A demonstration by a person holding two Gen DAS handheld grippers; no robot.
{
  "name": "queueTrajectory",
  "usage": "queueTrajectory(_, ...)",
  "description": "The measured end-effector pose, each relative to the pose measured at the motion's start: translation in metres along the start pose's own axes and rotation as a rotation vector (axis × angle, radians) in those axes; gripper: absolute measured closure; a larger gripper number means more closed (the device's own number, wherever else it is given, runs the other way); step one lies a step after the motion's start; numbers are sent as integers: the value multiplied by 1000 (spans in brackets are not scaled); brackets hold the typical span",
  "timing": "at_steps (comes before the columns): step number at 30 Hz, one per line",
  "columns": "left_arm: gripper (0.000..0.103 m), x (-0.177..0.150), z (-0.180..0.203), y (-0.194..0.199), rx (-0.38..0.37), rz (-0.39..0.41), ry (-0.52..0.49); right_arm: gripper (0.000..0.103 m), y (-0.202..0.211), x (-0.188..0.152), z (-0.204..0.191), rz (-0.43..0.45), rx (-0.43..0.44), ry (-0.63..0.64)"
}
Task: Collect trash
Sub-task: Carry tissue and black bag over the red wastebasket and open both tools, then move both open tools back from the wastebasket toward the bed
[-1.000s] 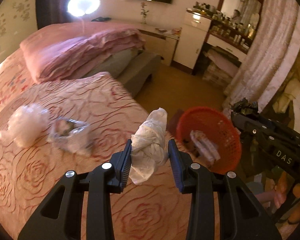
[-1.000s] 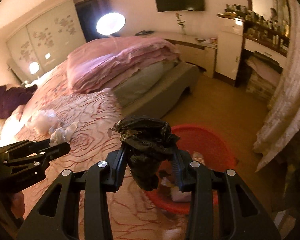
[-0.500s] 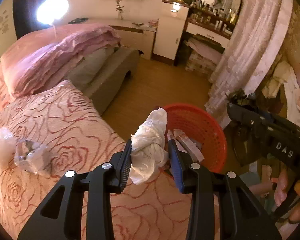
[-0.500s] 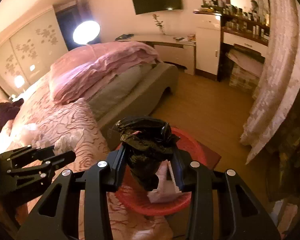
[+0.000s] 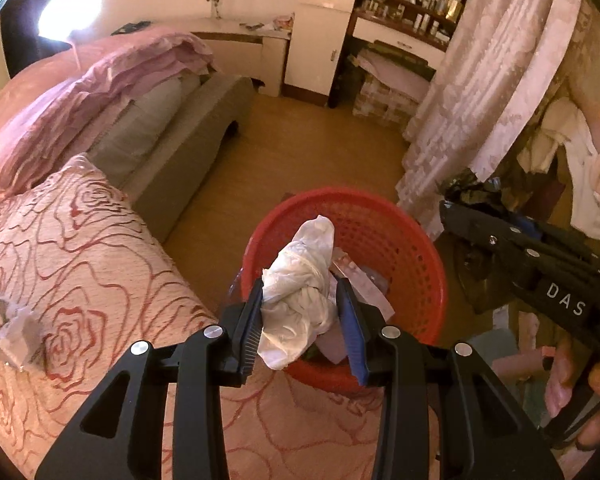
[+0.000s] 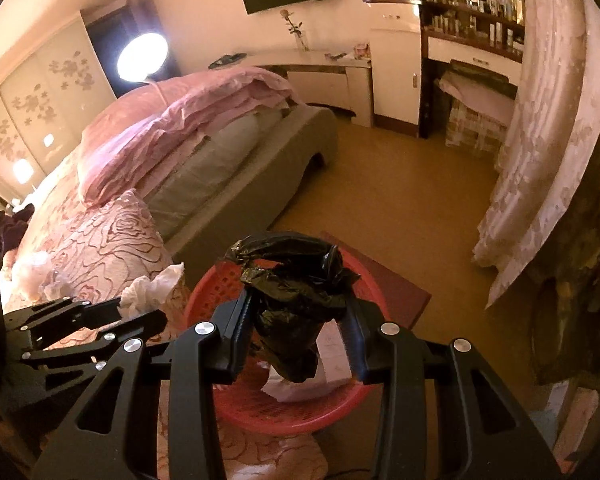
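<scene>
Grippers over a bedside basket. Left gripper (image 5: 300,320) is clenched on a crumpled white plastic bag (image 5: 300,292), pinched between both pads and held above the near rim of the red mesh basket (image 5: 412,248); the bag's upper end stands up past the fingertips. Right gripper (image 6: 296,332) is clenched on a crumpled black plastic bag (image 6: 296,304), held over the same basket, which stands on the wooden floor (image 6: 400,200) against the edge of the bed (image 5: 80,280). Pale wrappers (image 6: 332,364) already lie inside the basket. On the rose-patterned bedspread, a clear crinkled wrapper (image 5: 12,332) lies well apart from the basket, near the left edge of the left wrist view. In the right wrist view the left gripper and its white bag appear just beside the basket's left rim.
</scene>
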State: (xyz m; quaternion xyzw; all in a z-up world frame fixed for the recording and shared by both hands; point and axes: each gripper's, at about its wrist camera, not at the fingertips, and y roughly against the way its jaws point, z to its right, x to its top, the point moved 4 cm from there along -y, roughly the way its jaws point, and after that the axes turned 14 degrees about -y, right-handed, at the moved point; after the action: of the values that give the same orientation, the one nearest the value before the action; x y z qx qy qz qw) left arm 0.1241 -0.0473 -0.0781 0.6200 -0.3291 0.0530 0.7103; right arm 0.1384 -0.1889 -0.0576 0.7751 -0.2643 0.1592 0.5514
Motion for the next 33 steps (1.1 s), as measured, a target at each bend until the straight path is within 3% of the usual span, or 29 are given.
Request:
queueTrajectory(8, 67, -1, 4, -18, -13, -36, -11, 63, -19, -1, 7, -38, -3, -19)
queueTrajectory(10, 60, 0, 3, -21, -9, -41, -7, 59, -23, -1, 8, -51, -2, -24)
queueTrajectory(12, 52, 0, 2, -21, -5, -36, -7, 47, -27, -2, 10, -64, 2, -36)
queueTrajectory(15, 40, -1, 3, -20, 1, -25, -10, 43, -27, -3, 12, -62, -2, -48)
queueTrajectory(19, 33, -3, 0, -18, 11, -20, 0, 43, -26, -3, 13, -59, -10, -52)
queueTrajectory(33, 30, -21, -18, -3, 27, -12, 70, 33, -15, -20, 16, -54, -35, -59)
